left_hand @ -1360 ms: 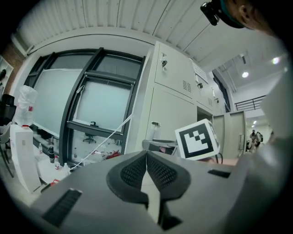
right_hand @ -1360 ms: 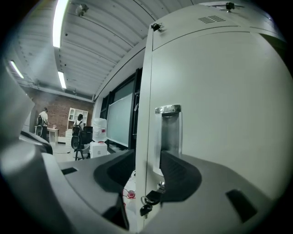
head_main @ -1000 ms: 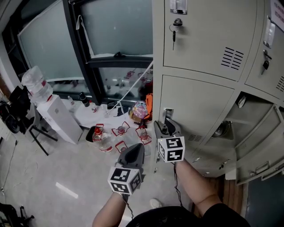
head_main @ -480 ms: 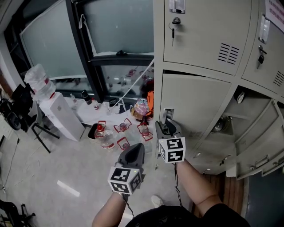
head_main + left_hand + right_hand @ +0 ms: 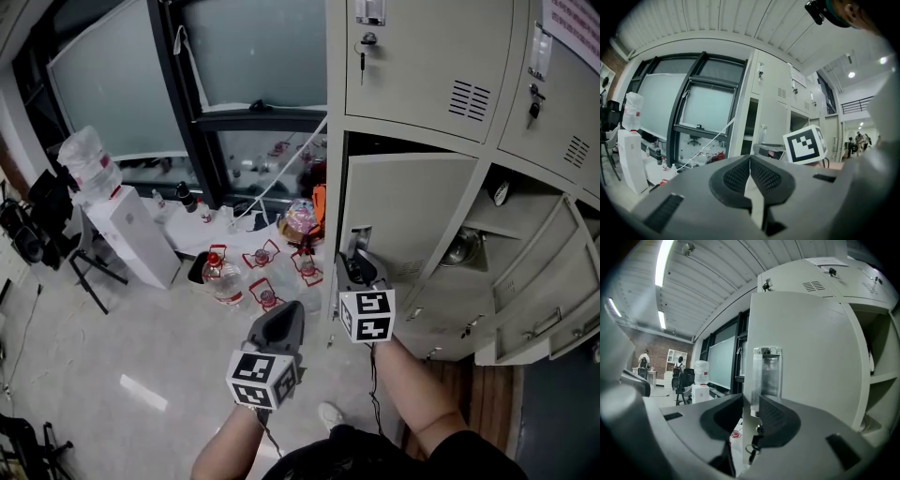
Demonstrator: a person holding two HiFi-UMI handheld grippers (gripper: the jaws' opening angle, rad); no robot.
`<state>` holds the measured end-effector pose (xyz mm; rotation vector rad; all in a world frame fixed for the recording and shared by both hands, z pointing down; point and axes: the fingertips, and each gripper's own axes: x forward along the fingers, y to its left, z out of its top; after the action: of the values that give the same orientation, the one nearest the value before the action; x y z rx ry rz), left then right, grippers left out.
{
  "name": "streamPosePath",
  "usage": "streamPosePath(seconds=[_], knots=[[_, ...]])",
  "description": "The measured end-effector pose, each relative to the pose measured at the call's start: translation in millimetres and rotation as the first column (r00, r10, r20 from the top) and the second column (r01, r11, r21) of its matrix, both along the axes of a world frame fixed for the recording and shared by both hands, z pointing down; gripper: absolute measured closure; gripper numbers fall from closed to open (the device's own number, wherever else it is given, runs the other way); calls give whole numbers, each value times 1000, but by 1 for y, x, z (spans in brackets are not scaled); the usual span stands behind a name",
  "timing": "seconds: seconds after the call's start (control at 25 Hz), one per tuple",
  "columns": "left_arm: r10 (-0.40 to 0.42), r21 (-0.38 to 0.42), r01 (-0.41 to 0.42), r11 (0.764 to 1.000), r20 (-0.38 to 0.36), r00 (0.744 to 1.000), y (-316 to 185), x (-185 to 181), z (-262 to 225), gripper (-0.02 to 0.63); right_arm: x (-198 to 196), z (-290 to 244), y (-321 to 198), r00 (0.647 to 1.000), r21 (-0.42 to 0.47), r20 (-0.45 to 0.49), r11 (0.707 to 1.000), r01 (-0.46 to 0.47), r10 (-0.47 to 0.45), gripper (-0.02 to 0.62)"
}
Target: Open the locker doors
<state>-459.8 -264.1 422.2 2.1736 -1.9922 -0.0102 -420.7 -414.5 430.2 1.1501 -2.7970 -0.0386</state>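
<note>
Right claw (image 5: 356,269), jaws just closed onto the locker door (image 5: 412,202) edge, has drawn it ajar, so opening is begun; left claw (image 5: 282,323) closed, empty.

Even, fairly bright indoor light is falling from ceiling strip lights (image 5: 662,263), which are glaring white in the right gripper view. Dull daylight is coming through frosted windows (image 5: 253,52). Both gripper views are bending strongly and darkening at their rims, and the locker door (image 5: 806,371) is looking soft nearest the lens.
</note>
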Motion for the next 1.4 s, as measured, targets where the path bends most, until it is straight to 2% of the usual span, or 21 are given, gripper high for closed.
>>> streamPosePath(seconds=[0.4,0.92,1.2,1.4], knots=[[7,-7,-7,1000,-10,1000,38,28,4,603,30,2,35,1000,-22,-2,999,26,-26,486],[98,18,-98,995,-14,995,60,91,-4,603,93,4,78,997,-27,-16,997,78,-79,480],[145,25,-145,989,-13,989,78,118,-7,603,132,4,96,1000,-15,-25,1000,6,-7,476],[172,16,-172,985,-23,985,87,133,-4,603,157,2,103,996,6,-31,997,-82,83,471]])
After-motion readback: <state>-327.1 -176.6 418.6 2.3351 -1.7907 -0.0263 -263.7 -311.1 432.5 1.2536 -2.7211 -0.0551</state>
